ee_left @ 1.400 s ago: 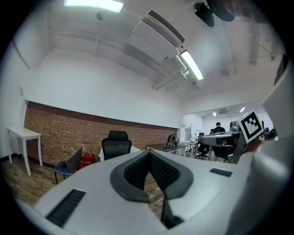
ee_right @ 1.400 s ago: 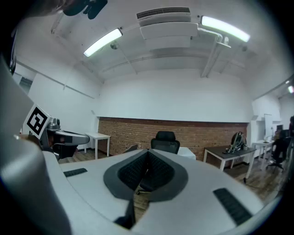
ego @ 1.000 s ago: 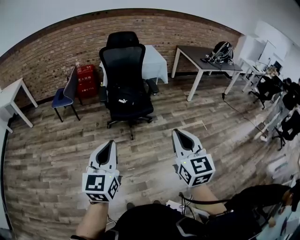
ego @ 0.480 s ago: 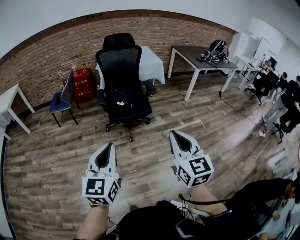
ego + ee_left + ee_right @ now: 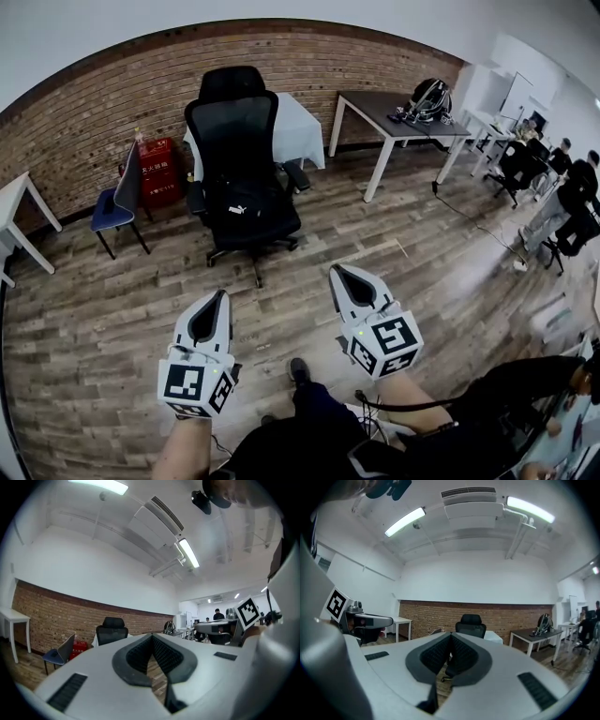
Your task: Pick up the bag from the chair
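The person is stepping forward. A dark shoe (image 5: 298,370) is now showing on the plank floor (image 5: 103,300) between the two tools, where a second ago only floor was showing. The black office chair (image 5: 234,122) is sliding a little to the left in the head view and sitting slightly larger than before, so the walk-up is closing in but is not finished.

The bag (image 5: 242,208), black with a small white logo, is lying on the seat of that chair, leaning against the backrest. The chair is standing in front of the brick wall (image 5: 84,112), with a blue chair (image 5: 114,199) and a red box (image 5: 159,169) off to its left.

The left tool (image 5: 223,294) and the right tool (image 5: 335,271) are hanging side by side, low in the head view, both pointing toward the chair and both well apart from the bag. Each tool's own view is showing its jaw tips meeting, with only an oval gap behind them and nothing held.

Judging from this, the approach is under way and the grasp is not yet beginning. The tools are probably going to need opening once the bag is within reach. The backpack (image 5: 427,97) on the dark bench (image 5: 375,108) at the right is playing no part in this.
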Action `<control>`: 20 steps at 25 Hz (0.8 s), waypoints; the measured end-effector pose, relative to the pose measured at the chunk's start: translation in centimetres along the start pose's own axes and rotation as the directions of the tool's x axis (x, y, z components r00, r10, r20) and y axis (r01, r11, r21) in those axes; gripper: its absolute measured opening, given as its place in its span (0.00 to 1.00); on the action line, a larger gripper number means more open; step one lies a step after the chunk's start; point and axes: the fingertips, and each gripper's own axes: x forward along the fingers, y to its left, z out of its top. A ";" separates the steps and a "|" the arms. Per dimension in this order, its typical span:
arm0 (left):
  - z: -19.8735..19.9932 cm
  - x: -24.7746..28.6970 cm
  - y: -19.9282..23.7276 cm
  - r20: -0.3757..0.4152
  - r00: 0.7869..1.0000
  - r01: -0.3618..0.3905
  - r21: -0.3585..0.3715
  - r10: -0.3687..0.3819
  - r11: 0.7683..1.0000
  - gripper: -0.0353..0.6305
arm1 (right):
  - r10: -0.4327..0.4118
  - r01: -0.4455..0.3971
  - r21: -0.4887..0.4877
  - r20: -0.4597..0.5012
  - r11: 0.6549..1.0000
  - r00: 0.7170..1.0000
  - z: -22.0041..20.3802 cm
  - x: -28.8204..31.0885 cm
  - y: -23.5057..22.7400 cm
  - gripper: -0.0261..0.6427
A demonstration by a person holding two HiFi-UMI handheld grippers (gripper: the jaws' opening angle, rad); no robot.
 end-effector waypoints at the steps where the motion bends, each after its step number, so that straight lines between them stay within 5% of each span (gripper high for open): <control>1: 0.0 0.5 0.3 0.004 1.000 0.001 -0.016 -0.001 1.000 0.07 | 0.008 -0.008 0.002 -0.002 1.000 1.000 -0.1 0.6 -0.2 0.06; 14: 0.3 11.4 4.3 0.007 0.998 -0.060 0.030 0.059 0.998 0.07 | 0.063 -0.064 0.028 0.017 0.998 0.998 0.8 11.7 -7.6 0.06; 20: 0.8 16.0 5.1 0.023 0.998 -0.056 -0.024 0.057 0.998 0.07 | 0.091 -0.092 0.047 0.028 0.995 0.995 0.7 15.6 -11.0 0.06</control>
